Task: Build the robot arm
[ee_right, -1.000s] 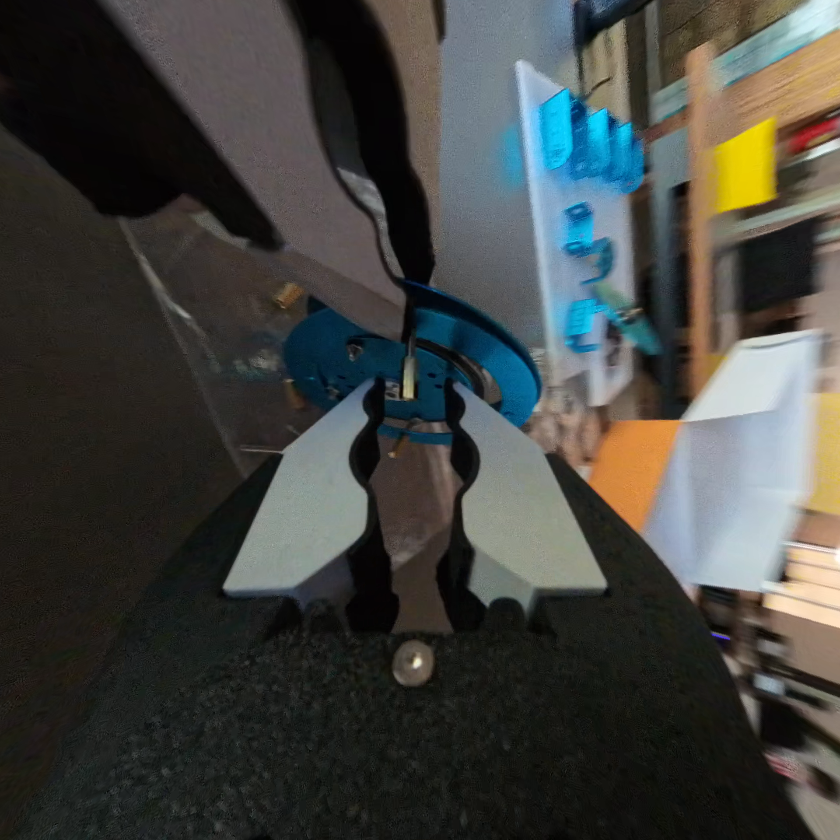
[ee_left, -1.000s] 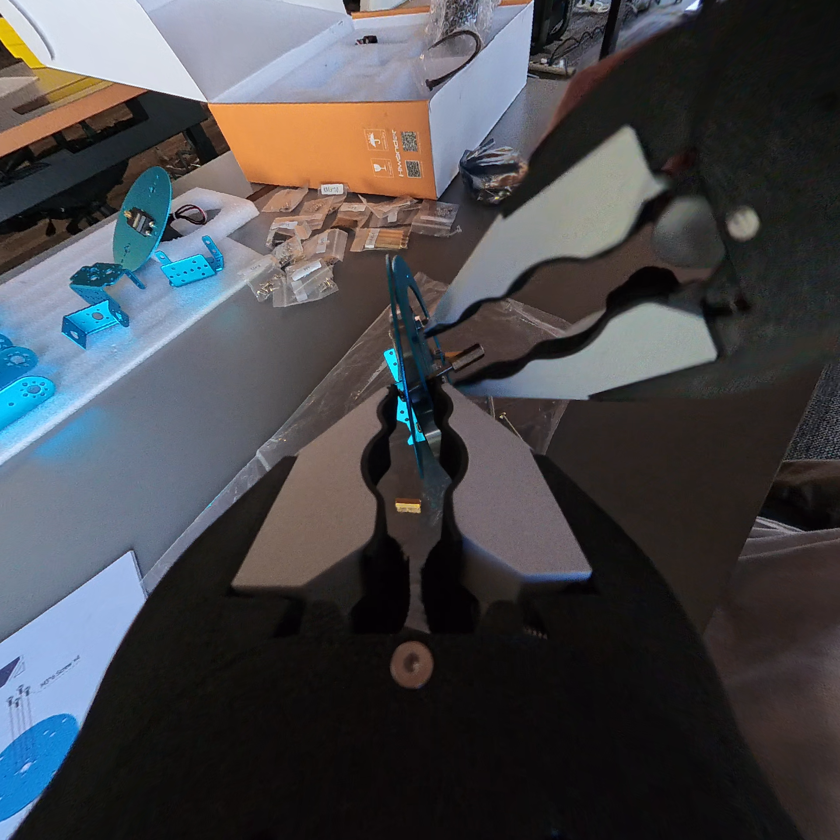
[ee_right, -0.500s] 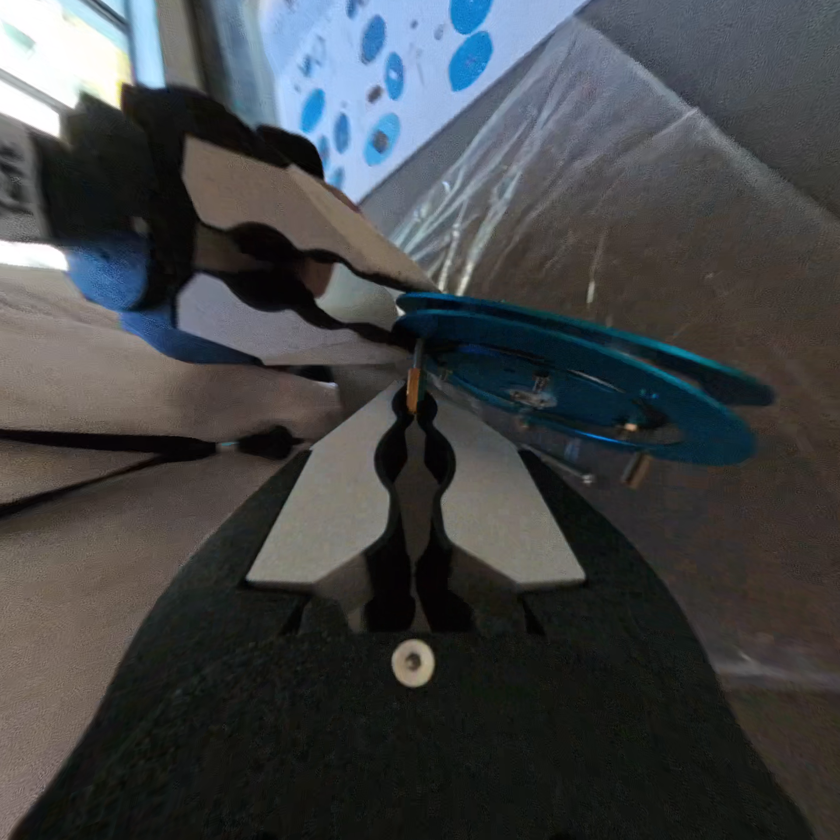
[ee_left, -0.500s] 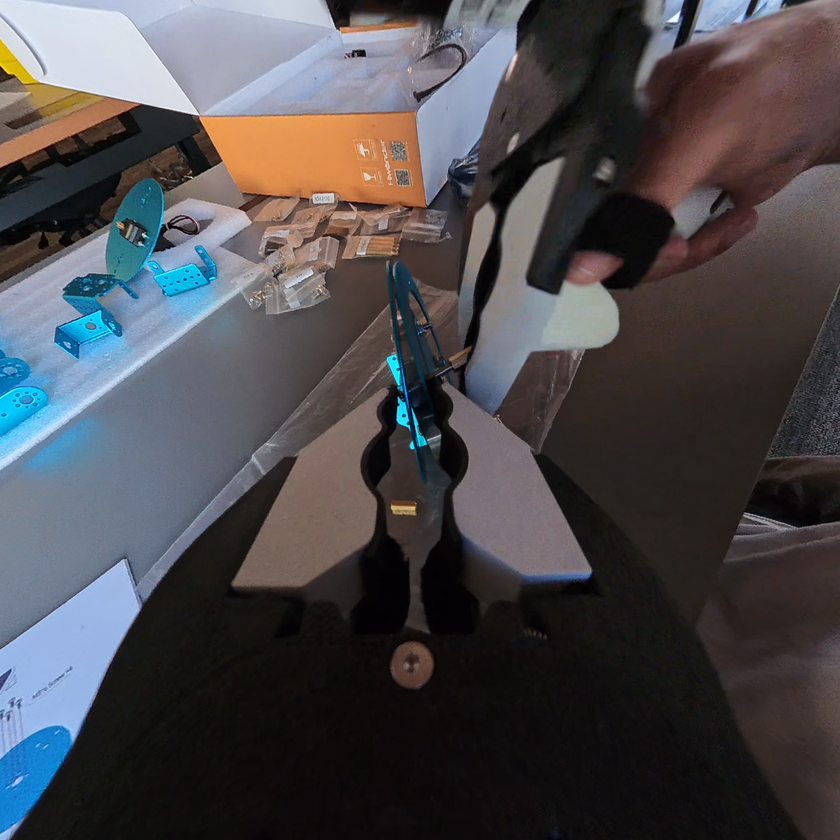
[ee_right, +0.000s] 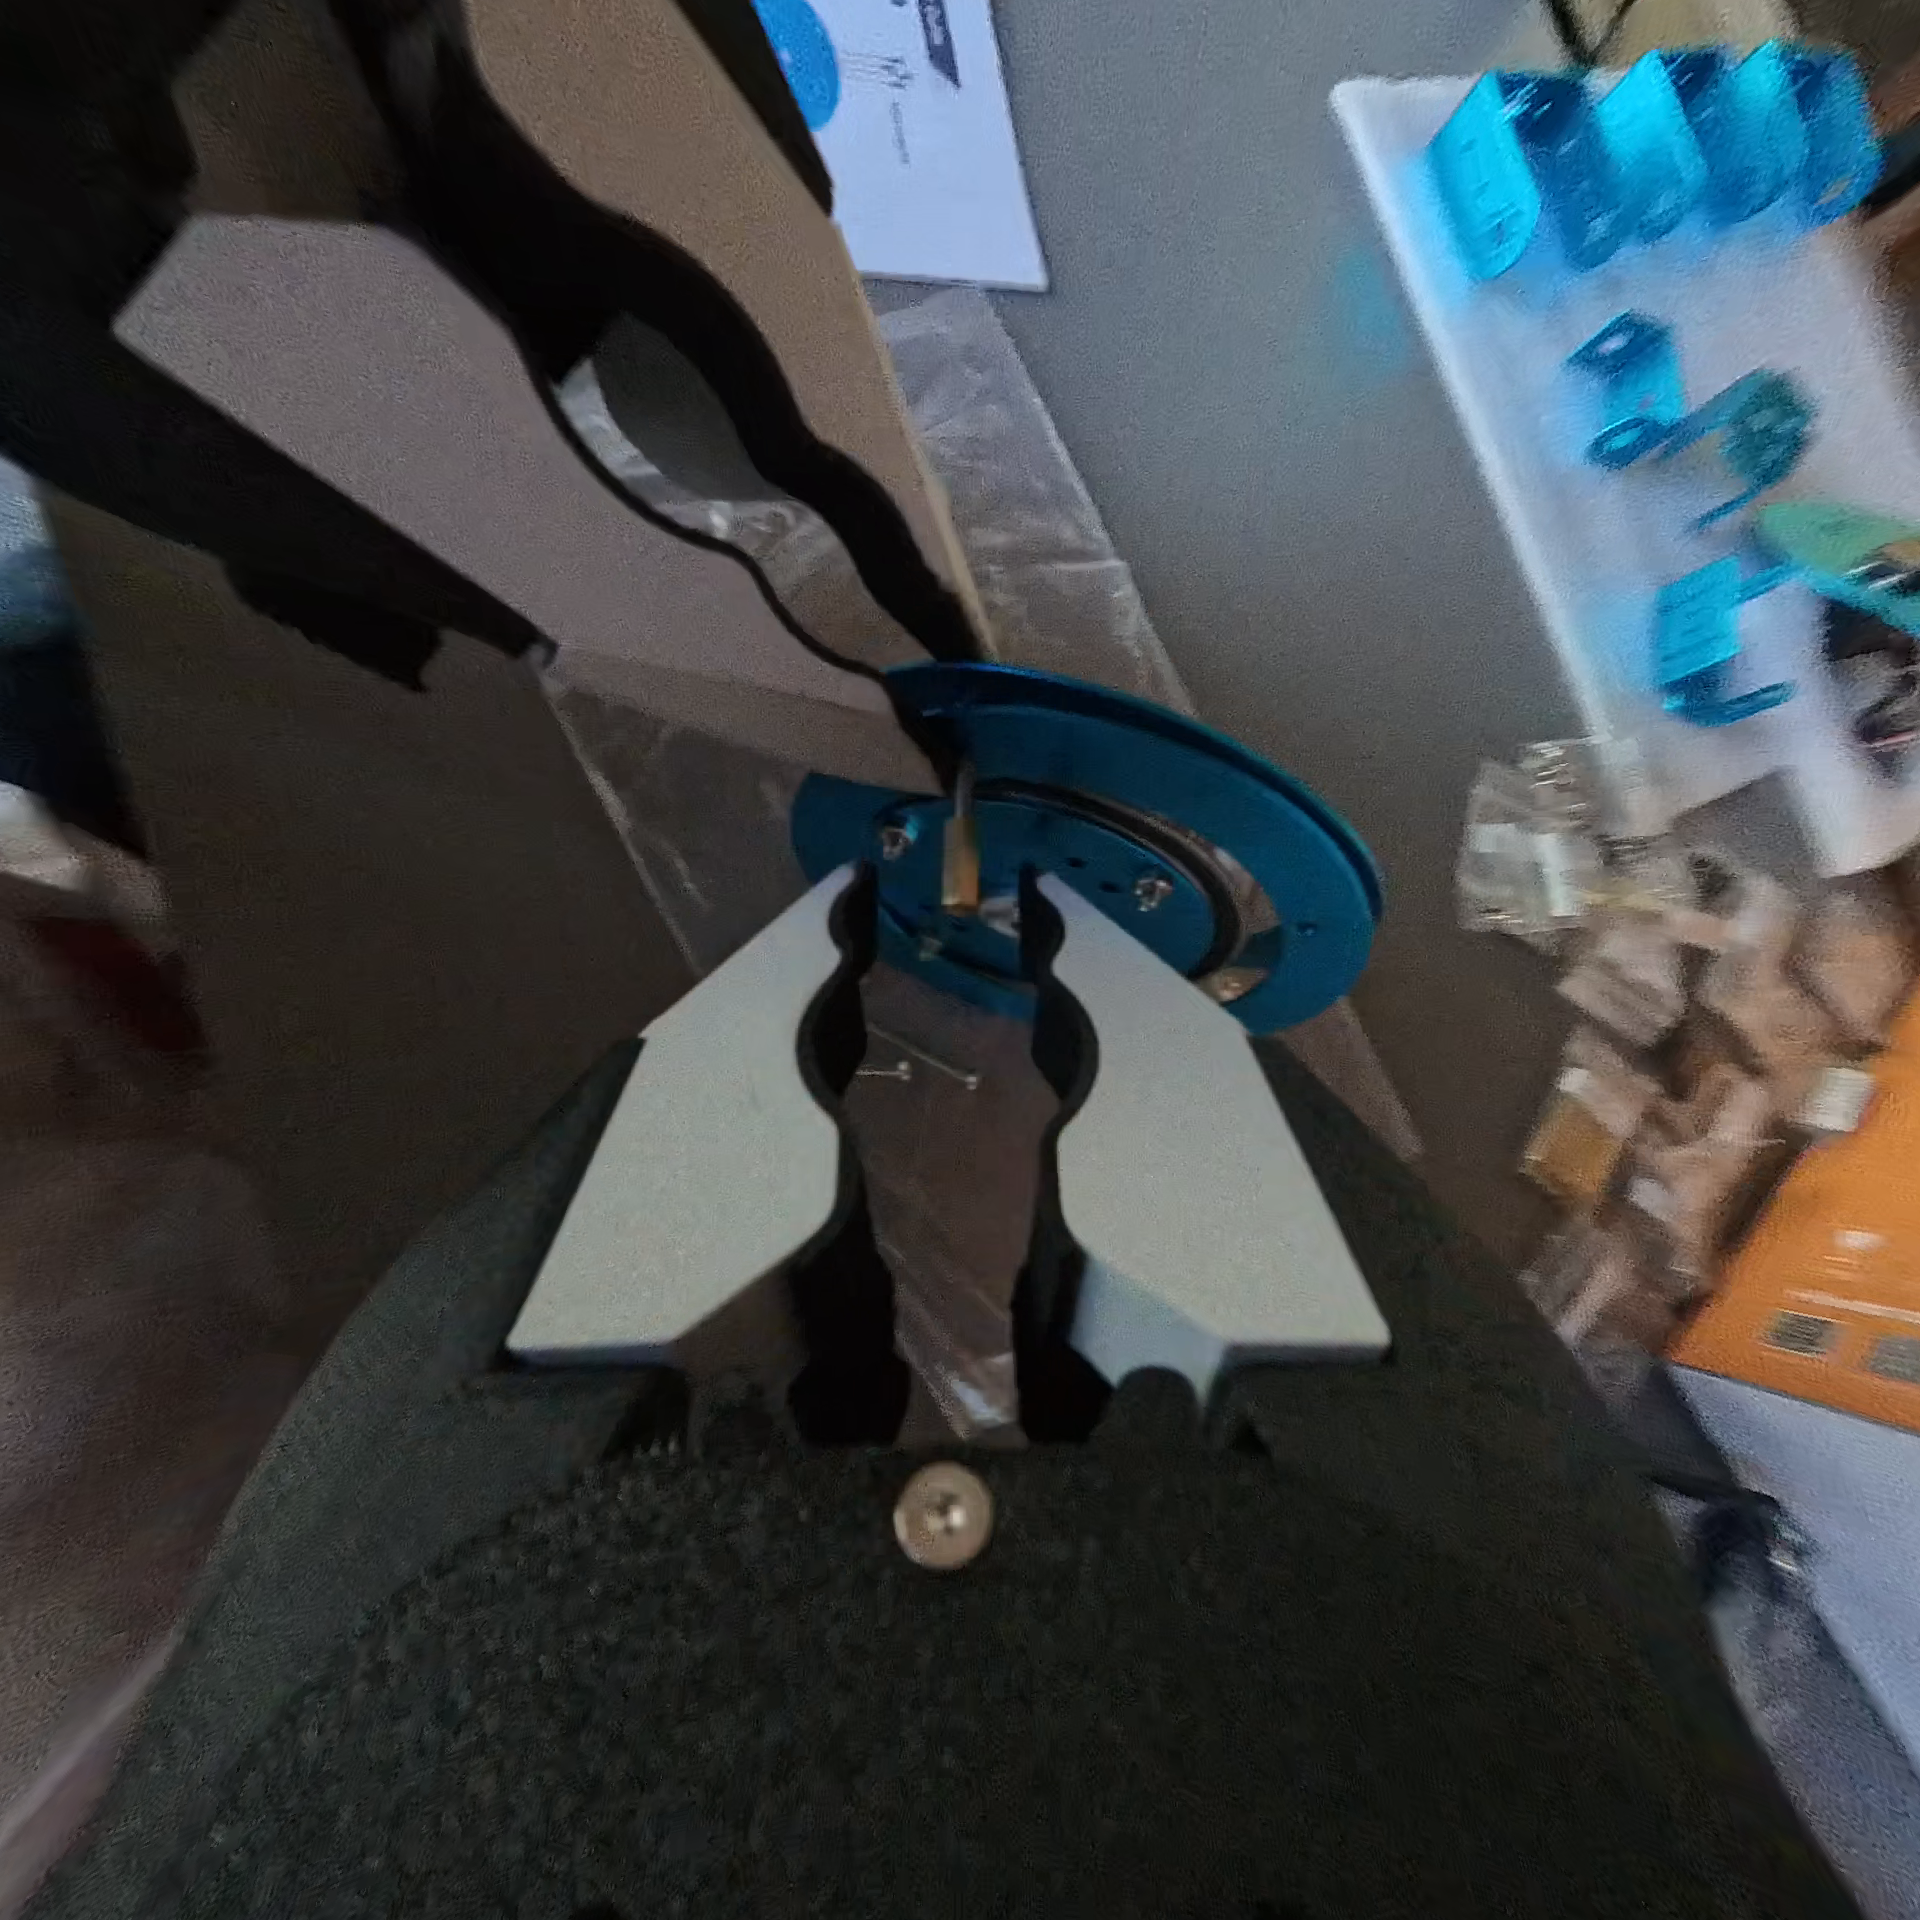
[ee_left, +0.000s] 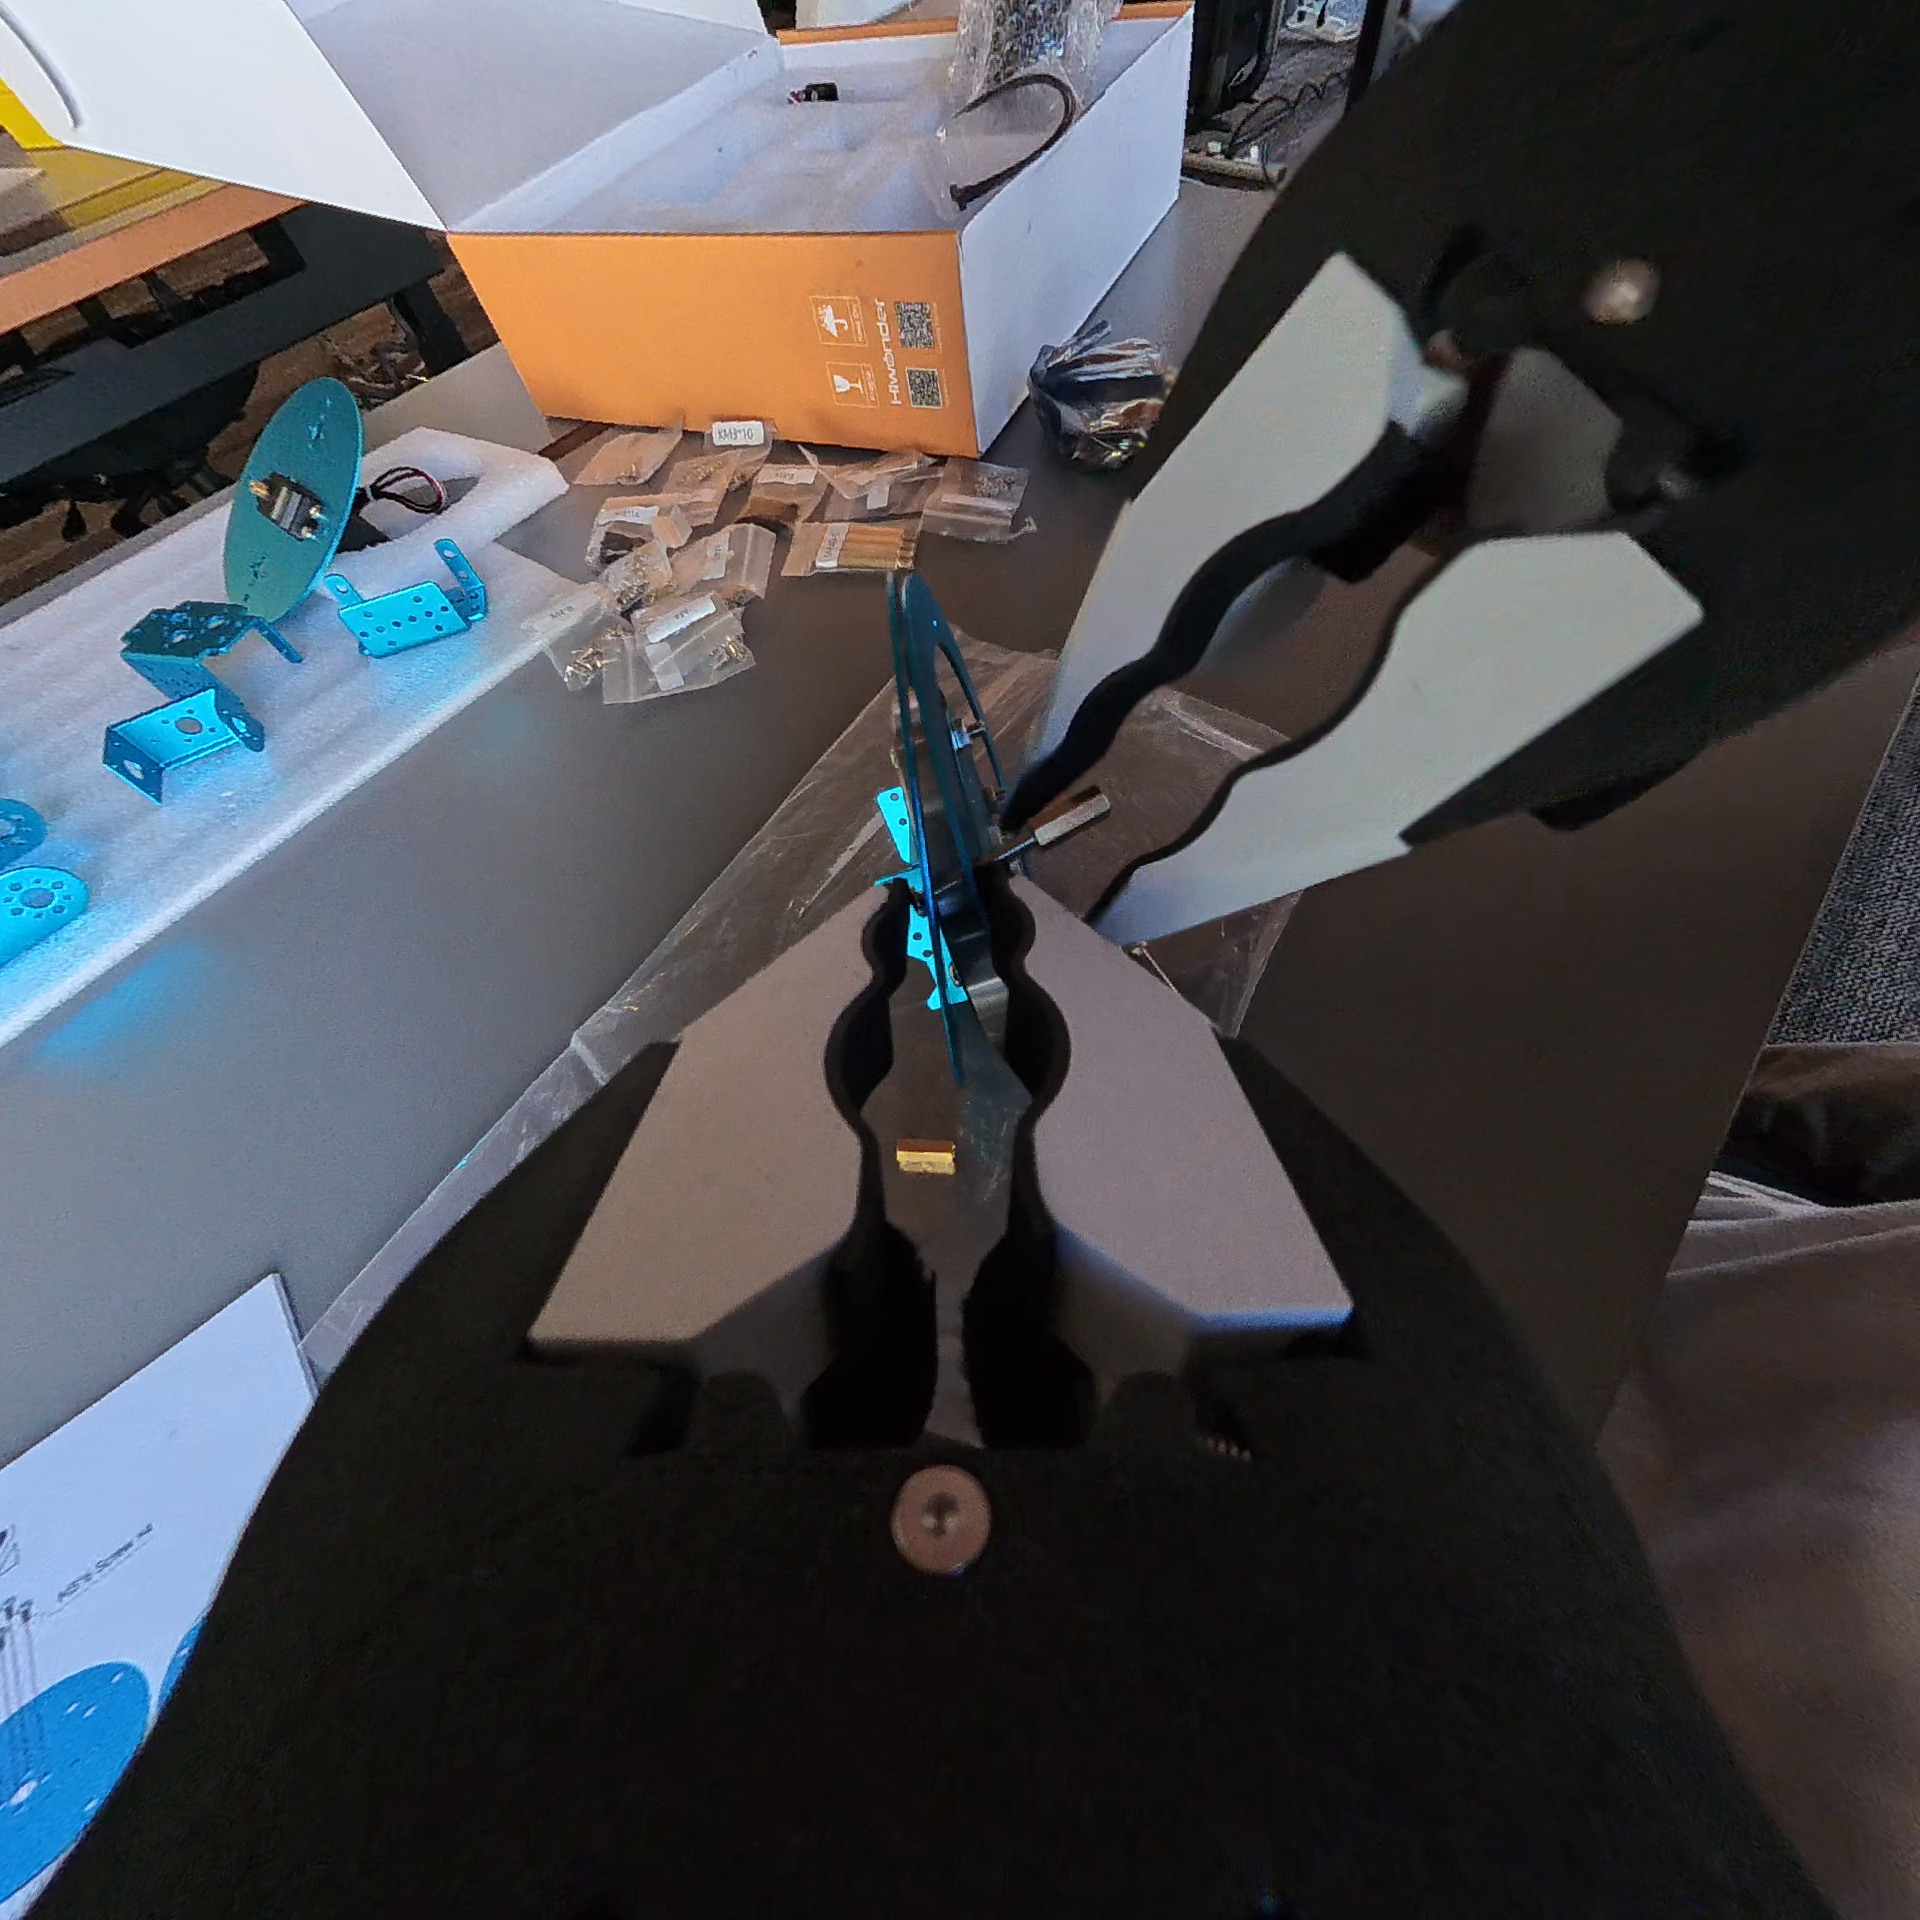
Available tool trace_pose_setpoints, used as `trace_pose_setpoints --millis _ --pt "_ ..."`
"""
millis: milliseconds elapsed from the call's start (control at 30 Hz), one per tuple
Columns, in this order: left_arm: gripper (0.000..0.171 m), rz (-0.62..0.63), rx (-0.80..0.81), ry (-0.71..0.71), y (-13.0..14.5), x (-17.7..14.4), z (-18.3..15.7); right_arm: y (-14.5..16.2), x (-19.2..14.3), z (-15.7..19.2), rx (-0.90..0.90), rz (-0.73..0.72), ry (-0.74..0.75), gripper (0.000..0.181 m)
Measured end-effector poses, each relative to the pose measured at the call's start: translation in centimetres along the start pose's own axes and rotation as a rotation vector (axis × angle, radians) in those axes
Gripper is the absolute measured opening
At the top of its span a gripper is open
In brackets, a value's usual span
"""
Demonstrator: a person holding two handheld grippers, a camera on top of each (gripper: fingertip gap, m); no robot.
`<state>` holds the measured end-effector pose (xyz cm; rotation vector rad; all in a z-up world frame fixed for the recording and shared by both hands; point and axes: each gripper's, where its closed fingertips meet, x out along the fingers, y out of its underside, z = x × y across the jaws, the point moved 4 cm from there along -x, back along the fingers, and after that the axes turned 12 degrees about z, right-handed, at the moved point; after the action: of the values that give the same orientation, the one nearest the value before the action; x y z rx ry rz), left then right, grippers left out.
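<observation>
Disc assembly (ee_left: 940,821) stands edge-on between the left gripper (ee_left: 951,935) fingers, above a plastic sheet (ee_left: 727,935) on the table (ee_left: 436,987); the right gripper (ee_left: 1049,852) comes in from the right, its tips either side of a standoff (ee_left: 1070,816) sticking out of the disc. Left lies a foam sheet (ee_left: 343,707) bearing brackets (ee_left: 410,613). Behind, screw bags (ee_left: 727,561), then an open box (ee_left: 790,291); instruction sheet (ee_left: 114,1538) near left.

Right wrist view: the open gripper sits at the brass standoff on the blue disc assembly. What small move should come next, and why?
Probably close the right gripper on the brass standoff. Its jaws stand open with the standoff between the fingertips, seemingly not yet gripped, while the left gripper is shut on the rim of the blue disc assembly, so the part looks braced.
</observation>
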<state>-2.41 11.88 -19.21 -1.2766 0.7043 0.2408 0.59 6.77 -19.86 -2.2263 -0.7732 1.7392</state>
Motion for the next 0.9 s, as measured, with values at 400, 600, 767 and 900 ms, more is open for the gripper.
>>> trace_pose_setpoints --millis 400,600,767,900 --pt "0.014 0.007 0.006 -0.023 -0.04 -0.02 0.07 -0.49 0.38 -0.36 -0.226 0.057 0.279 0.003" --pt "0.014 -0.010 0.013 -0.024 -0.12 -0.05 -0.06 -0.14 0.45 -0.08 0.479 -0.029 -0.709 0.002" --pt "0.014 -0.009 0.013 -0.004 -0.09 -0.02 -0.24 0.10 0.40 0.46 0.694 -0.065 -1.055 0.002" --pt "0.014 -0.003 0.009 -0.005 -0.15 -0.01 -0.20 0.33 0.19 0.37 0.343 -0.011 -0.538 0.022"
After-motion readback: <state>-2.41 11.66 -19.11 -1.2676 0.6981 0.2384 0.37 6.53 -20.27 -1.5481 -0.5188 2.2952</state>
